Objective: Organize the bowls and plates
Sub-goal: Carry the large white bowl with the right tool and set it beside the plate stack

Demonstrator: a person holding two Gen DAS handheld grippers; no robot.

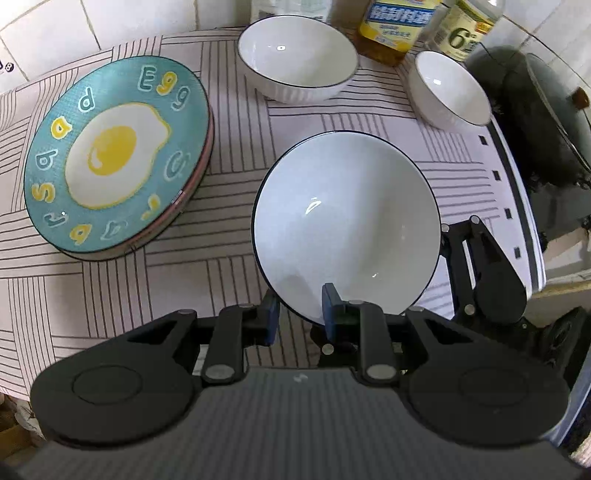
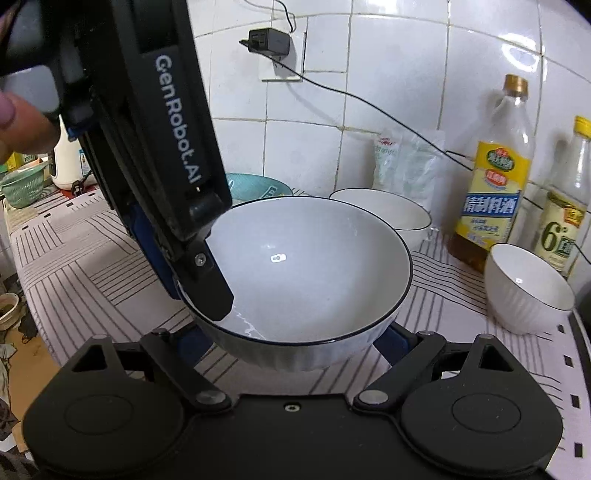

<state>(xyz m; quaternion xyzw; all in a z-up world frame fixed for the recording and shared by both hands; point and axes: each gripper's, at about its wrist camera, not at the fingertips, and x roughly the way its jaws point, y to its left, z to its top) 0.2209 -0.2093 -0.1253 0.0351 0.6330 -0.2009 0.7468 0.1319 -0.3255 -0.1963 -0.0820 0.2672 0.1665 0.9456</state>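
Nearest the left wrist camera, the left claw (image 1: 300, 312) is pinched narrow on the near rim of the big white bowl (image 1: 346, 225), one blue pad inside the wall and the other outside it, so this claw carries the bowl tilted with its mouth toward the lens. From the right wrist view the right claw (image 2: 291, 345) stands wide, its blue fingers (image 2: 390, 341) spread to either side of the bowl's ribbed underside; whether they touch it I cannot tell. The bowl thus sits directly ahead of both claws, above the striped counter (image 1: 110, 288), with the left one plainly the holder. Beyond it, up and slightly left, rests a second large white bowl (image 1: 297, 59) of the same dark-rimmed pattern, the likely nest for the held one; my guess is the coming move carries the bowl forward and lowers it level into that mouth. Right of that bowl stands a small white bowl (image 1: 448, 92), and well to the left lies the egg plate (image 1: 114, 155) stacked on another plate. Bottles (image 1: 397, 22) line the tiled wall behind.
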